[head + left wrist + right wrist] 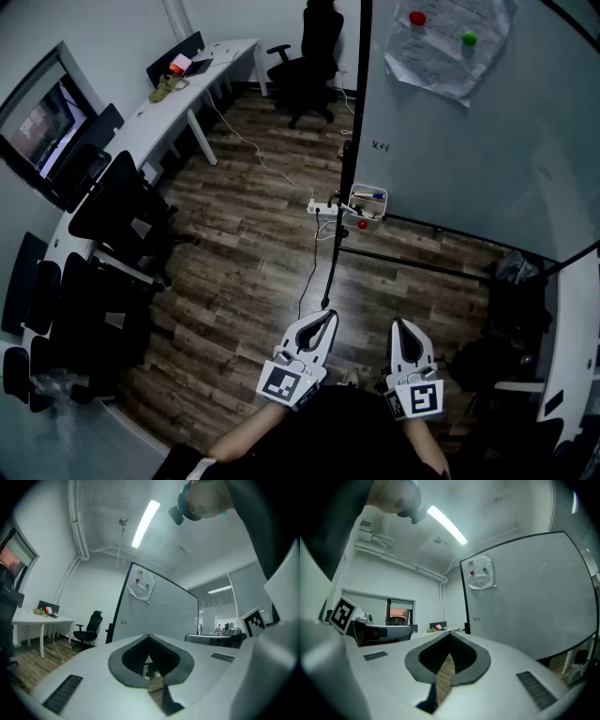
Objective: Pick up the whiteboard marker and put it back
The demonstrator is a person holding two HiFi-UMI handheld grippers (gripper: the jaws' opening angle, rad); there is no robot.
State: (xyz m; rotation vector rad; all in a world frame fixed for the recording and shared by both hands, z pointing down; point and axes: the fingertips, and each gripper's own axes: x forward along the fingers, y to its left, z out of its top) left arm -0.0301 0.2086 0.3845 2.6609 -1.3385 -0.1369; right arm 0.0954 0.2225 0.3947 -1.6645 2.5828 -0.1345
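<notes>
Whiteboard marker (369, 196) sits in tray (380, 213); left gripper (329, 315), right gripper (399, 322) jaws together, empty.

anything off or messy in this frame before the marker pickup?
The paper on the whiteboard is crumpled and hangs crooked. A power strip lies loose on the floor beside the whiteboard, with a white cable trailing from it across the room. The marker tray looks in order.

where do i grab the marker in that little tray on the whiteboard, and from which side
Grip the marker mid-barrel, coming down from above the tray. It appears to lie lengthwise across the open top, so the barrel's long sides are free to pinch across. It shows too small to be sure.
</notes>
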